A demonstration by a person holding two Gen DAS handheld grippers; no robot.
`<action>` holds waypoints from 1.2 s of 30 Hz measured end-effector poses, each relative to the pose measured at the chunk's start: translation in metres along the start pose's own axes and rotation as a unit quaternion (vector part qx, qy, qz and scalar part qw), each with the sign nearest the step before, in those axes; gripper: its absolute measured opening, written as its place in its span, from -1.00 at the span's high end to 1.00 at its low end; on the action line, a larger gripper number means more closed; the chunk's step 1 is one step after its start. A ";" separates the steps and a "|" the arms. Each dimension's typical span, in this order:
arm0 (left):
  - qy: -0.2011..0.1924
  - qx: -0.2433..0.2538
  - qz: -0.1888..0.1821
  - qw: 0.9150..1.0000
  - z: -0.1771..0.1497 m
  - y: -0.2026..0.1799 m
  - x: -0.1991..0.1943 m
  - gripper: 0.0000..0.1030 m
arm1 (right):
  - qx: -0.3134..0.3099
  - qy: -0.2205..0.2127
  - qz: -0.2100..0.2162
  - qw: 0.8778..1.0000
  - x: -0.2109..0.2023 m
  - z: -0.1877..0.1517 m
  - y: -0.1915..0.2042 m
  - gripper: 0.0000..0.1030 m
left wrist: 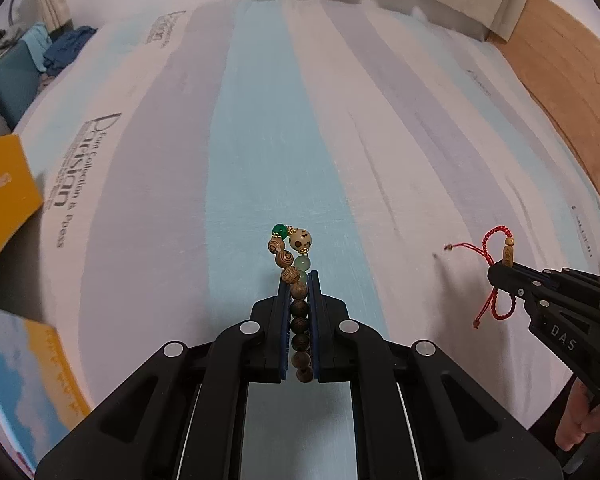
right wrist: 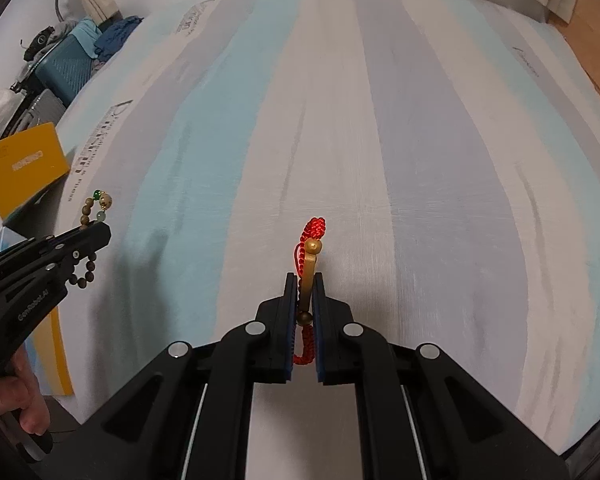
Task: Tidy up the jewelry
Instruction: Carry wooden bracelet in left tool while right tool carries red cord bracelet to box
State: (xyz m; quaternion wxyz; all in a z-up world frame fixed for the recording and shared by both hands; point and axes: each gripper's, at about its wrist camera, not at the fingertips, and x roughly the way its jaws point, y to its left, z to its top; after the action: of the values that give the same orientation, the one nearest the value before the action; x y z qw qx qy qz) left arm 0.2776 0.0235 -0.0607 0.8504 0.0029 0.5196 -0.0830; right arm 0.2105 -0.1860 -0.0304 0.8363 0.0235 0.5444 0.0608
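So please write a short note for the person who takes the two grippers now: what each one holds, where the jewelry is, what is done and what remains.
Left gripper: shut on the wooden bead bracelet, lifted off the striped bedsheet.
Right gripper: shut on the red cord bracelet at its gold charm, also lifted.
Done: both pieces picked up.
Left: set each down in its place; a yellow box lies at the bed's left edge, but the destination is not evident.
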 end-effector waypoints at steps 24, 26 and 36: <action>-0.056 -0.039 0.056 0.996 -0.077 0.073 -0.147 0.87 | -0.066 -0.062 0.045 0.995 -0.098 -0.050 0.125 0.87; -0.058 -0.046 0.063 0.995 -0.085 0.085 -0.159 0.87 | -0.077 -0.064 0.053 0.994 -0.101 -0.055 0.144 0.87; -0.058 -0.105 0.107 0.987 -0.135 0.178 -0.209 0.87 | -0.143 -0.068 0.101 0.982 -0.112 -0.074 0.255 0.87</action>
State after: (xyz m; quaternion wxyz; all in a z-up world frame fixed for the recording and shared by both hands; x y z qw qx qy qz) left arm 0.0901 0.2402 0.0478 0.8786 -0.0363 0.4719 0.0634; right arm 0.0787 0.0509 0.0677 0.8557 -0.0376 0.4666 0.2208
